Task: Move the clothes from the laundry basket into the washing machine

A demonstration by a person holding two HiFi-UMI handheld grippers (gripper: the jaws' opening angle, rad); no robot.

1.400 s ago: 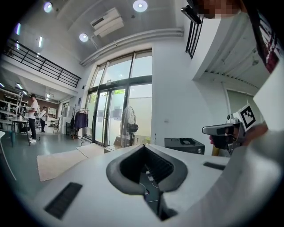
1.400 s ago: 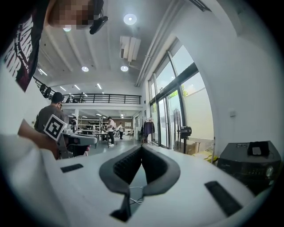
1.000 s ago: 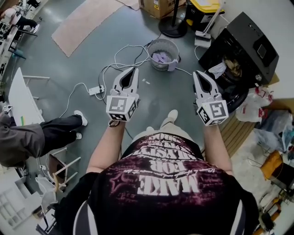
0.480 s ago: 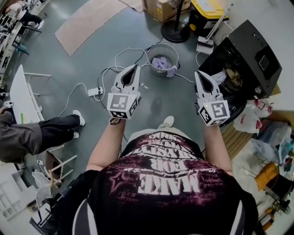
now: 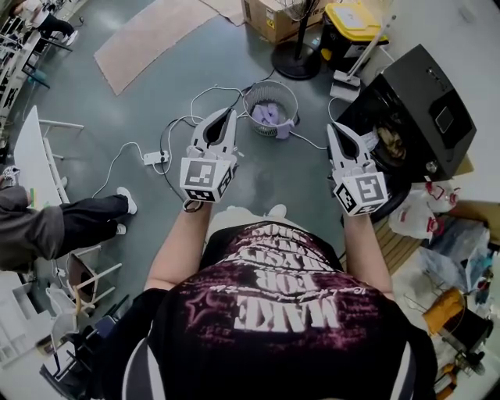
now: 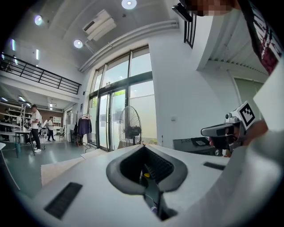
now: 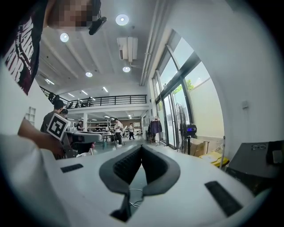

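Observation:
A round wire laundry basket (image 5: 271,108) stands on the grey floor ahead, with lilac clothes (image 5: 269,116) inside and one piece hanging over its rim. To the right stands a black washing machine (image 5: 418,105), its drum open and clothes (image 5: 388,141) showing inside. My left gripper (image 5: 230,114) is shut and empty, its tip just left of the basket. My right gripper (image 5: 335,127) is shut and empty too, held near the machine's opening. Both point level in their own views, the left gripper (image 6: 143,147) and right gripper (image 7: 141,147) each with jaws together.
White cables and a power strip (image 5: 153,157) trail on the floor left of the basket. A standing fan (image 5: 295,53), a cardboard box (image 5: 269,14) and a yellow-lidded bin (image 5: 351,22) stand behind. A seated person's leg (image 5: 82,219) is at left. Bags (image 5: 410,215) lie right.
Both grippers, still shut, have drifted forward with the person; the basket and washing machine now lie closer to their tips.

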